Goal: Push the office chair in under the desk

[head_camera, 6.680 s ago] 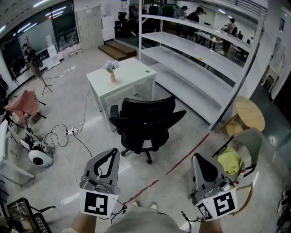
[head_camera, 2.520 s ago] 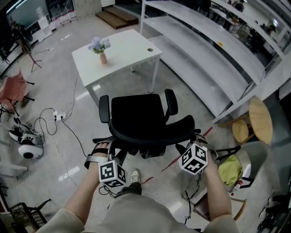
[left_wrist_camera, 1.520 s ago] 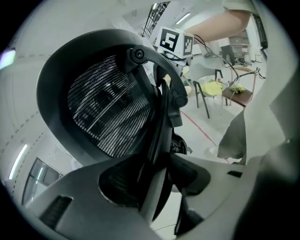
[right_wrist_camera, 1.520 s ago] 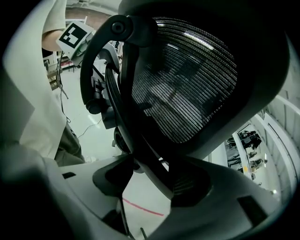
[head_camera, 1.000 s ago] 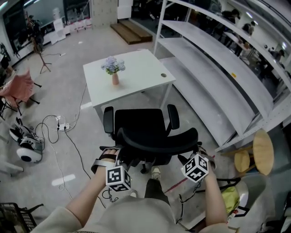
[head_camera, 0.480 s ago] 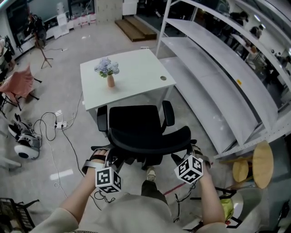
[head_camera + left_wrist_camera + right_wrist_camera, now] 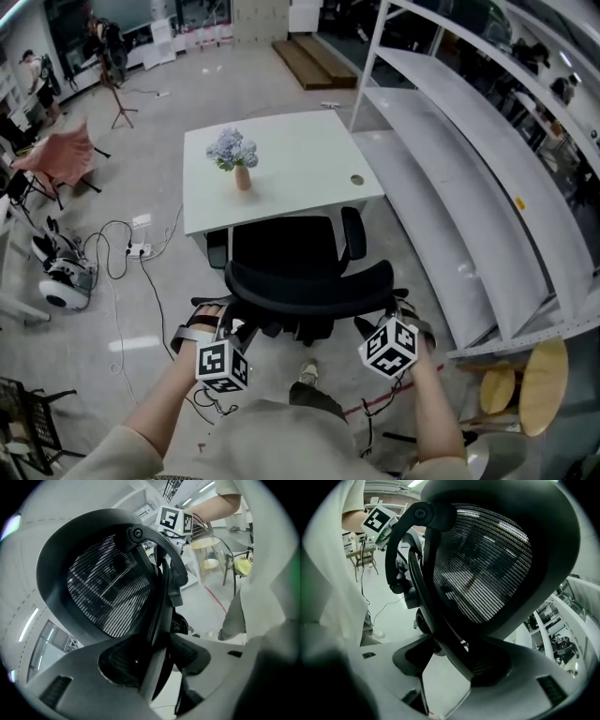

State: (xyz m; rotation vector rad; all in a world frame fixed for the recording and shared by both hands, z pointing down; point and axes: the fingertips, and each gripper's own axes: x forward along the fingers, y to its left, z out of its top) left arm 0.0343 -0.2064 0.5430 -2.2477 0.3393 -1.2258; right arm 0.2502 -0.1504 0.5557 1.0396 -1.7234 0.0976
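Workshop floor with a white desk (image 7: 281, 169). The left gripper (image 7: 154, 667) and right gripper (image 7: 450, 667) each pinch the office chair (image 7: 286, 253) by its back. Mid-push, it probably needs rolling straight further under.

Seen from the head, the office chair's (image 7: 305, 281) backrest hides its wheels and the tips of the left tongs (image 7: 220, 324) and right tongs (image 7: 399, 317); the table (image 7: 291, 155) covers the seat's far edge.

My left gripper (image 7: 214, 319) and right gripper (image 7: 403, 317) sit at either end of the chair (image 7: 286, 251) back; its seat reaches the desk (image 7: 291, 178) edge.
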